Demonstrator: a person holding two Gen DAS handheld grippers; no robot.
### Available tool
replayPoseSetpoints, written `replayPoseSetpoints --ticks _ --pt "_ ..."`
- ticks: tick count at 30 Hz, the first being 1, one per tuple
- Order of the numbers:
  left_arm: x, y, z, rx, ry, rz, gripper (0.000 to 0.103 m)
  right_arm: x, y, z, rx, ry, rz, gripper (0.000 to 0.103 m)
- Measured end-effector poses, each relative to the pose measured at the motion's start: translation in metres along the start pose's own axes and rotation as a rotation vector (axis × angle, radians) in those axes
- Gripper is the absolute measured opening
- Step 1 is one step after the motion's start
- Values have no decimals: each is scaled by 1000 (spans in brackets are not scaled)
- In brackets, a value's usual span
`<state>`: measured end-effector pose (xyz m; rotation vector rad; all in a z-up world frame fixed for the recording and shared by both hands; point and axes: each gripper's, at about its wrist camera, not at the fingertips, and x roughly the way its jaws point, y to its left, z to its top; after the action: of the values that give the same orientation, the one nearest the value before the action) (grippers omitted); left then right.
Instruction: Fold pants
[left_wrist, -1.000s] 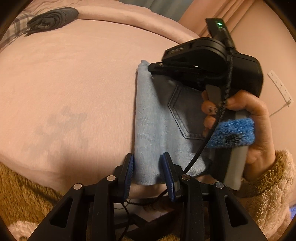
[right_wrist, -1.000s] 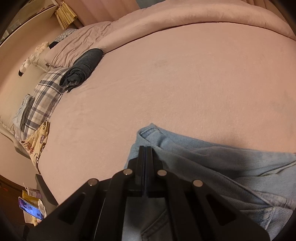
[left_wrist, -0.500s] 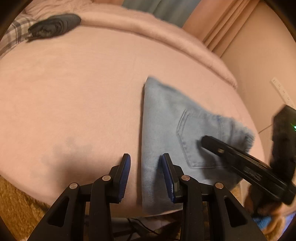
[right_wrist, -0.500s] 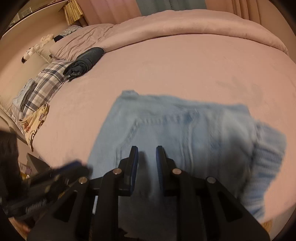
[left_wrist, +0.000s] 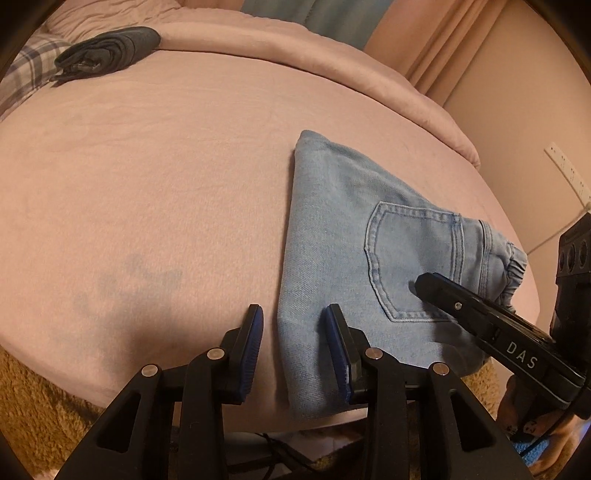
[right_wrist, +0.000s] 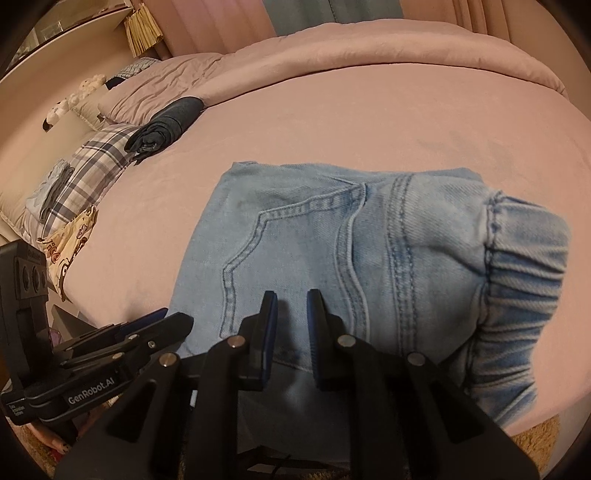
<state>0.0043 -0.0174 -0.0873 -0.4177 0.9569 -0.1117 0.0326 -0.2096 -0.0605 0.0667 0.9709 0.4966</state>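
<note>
Both tongs hung free above the folded jeans (left_wrist: 343, 236), which lay as a compact bundle near the front edge of the pink bed (left_wrist: 147, 166), back pocket up and the gathered waistband at the right end.

A second before, the right tongs (right_wrist: 291, 299) had been clamped shut low over the denim at the far corner of the bundle. Since then they had pulled back toward the near edge of the bed; their jaws had sprung apart and then just been closing a little, so that a narrow gap stood between the blue pads with nothing in it, only the denim lying flat underneath.

The left tongs (left_wrist: 295, 317) stood partly open, a little wider than before, straddling the bundle's left edge from above; their pads did not appear to press on the cloth, though the view does not settle whether they brushed it.

The denim had settled flat where it was released. That suggests the fold was laid down and let go, and the task looks close to done; at most a smoothing pass or one more fold remained. A dark rolled garment (right_wrist: 166, 125) lay well apart by the pillows.
</note>
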Motion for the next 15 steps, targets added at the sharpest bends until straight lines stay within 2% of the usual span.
replayPoseSetpoints --ticks 15 --pt "-3 8 -2 -5 19 -4 37 -5 -1 -10 6 -2 -14 14"
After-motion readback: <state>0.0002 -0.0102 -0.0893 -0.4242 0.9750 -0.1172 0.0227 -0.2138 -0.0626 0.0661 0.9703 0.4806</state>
